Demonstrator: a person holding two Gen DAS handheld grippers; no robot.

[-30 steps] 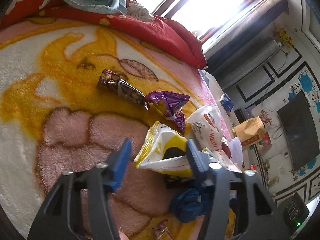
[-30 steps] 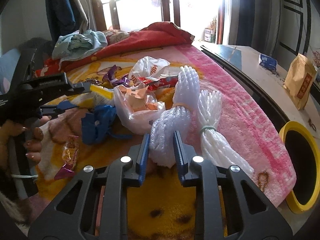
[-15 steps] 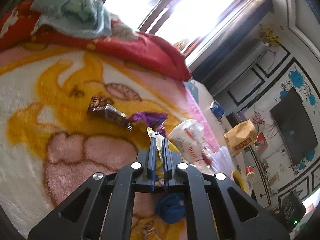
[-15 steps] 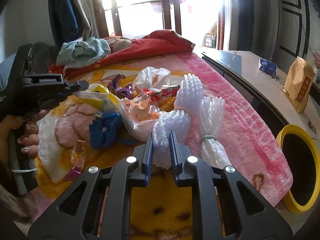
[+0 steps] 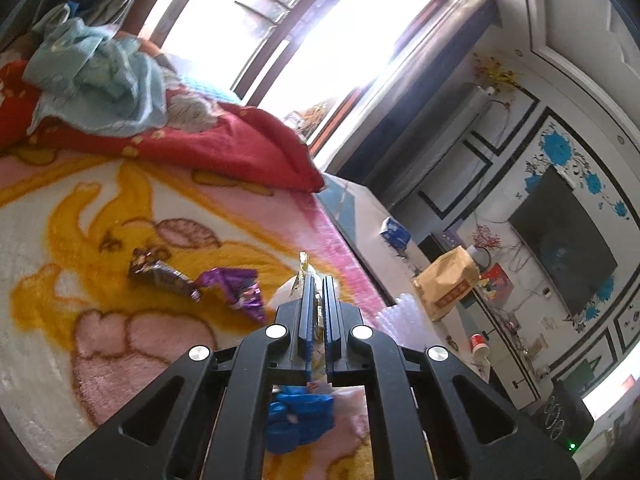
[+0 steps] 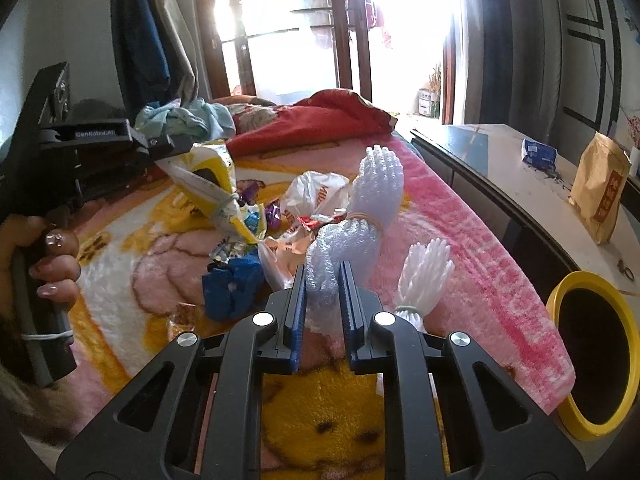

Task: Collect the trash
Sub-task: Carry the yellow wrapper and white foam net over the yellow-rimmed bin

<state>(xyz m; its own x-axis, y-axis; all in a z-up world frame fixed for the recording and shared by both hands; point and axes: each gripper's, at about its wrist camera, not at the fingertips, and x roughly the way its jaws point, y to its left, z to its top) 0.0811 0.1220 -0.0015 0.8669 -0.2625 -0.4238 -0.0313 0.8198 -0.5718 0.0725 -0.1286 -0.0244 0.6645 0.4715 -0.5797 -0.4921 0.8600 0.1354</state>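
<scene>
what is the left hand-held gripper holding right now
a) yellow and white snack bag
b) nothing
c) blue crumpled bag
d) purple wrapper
a: in the right wrist view the left hand-held gripper is shut on the yellow and white snack bag, lifted off the blanket.

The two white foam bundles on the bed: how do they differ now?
The big foam bundle is gripped by the right gripper and tied with a tan band. The small foam bundle lies free beside it, thinner, with a pale band. Both are white and ribbed.
</scene>
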